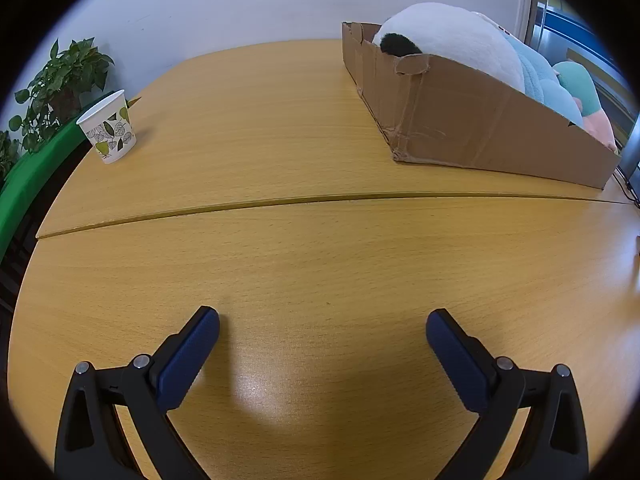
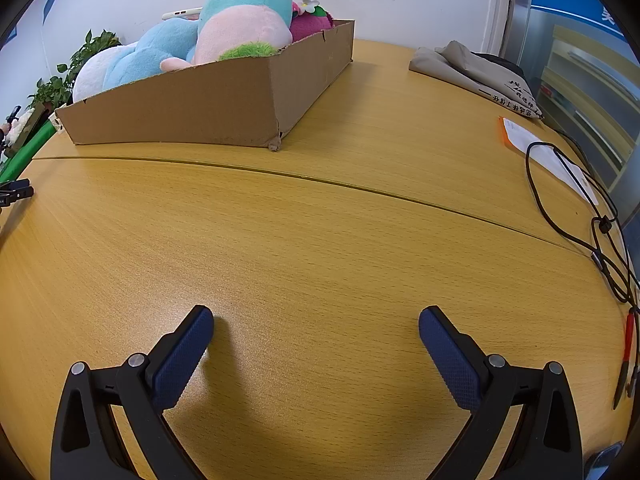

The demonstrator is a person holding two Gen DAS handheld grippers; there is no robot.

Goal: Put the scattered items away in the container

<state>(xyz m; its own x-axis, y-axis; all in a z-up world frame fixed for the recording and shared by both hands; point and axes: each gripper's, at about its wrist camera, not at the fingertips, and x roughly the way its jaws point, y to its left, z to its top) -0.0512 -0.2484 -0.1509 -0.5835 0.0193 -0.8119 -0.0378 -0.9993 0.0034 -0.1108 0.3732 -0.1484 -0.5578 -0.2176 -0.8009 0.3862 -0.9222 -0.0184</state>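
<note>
Wooden desk (image 1: 320, 152) carries a cardboard box (image 1: 480, 128) at its far side, beyond the seam between the two desk panels. Box contents, left wrist view: a white plush (image 1: 452, 36) with a black patch, then a light-blue plush (image 1: 540, 76), both rising above the box rim. Right wrist view shows the same box (image 2: 180, 108) with a teal-and-pink plush (image 2: 244, 20) and a magenta plush (image 2: 310, 24) at its far end. No loose toy lies on the visible desk surface.

Left hand-held gripper (image 1: 322, 320): jaws fully apart, nothing between them, pointing down over bare desk near the front edge. Right hand-held gripper (image 2: 316, 318): jaws fully apart, nothing between them, over bare desk.

Other items: a paper cup (image 1: 108, 128) with leaf print at the far left desk edge, a plant (image 1: 60, 84) behind it, a black cable (image 2: 576, 216), a paper sheet (image 2: 548, 152) and a folded beige bag (image 2: 472, 68) on the right side
</note>
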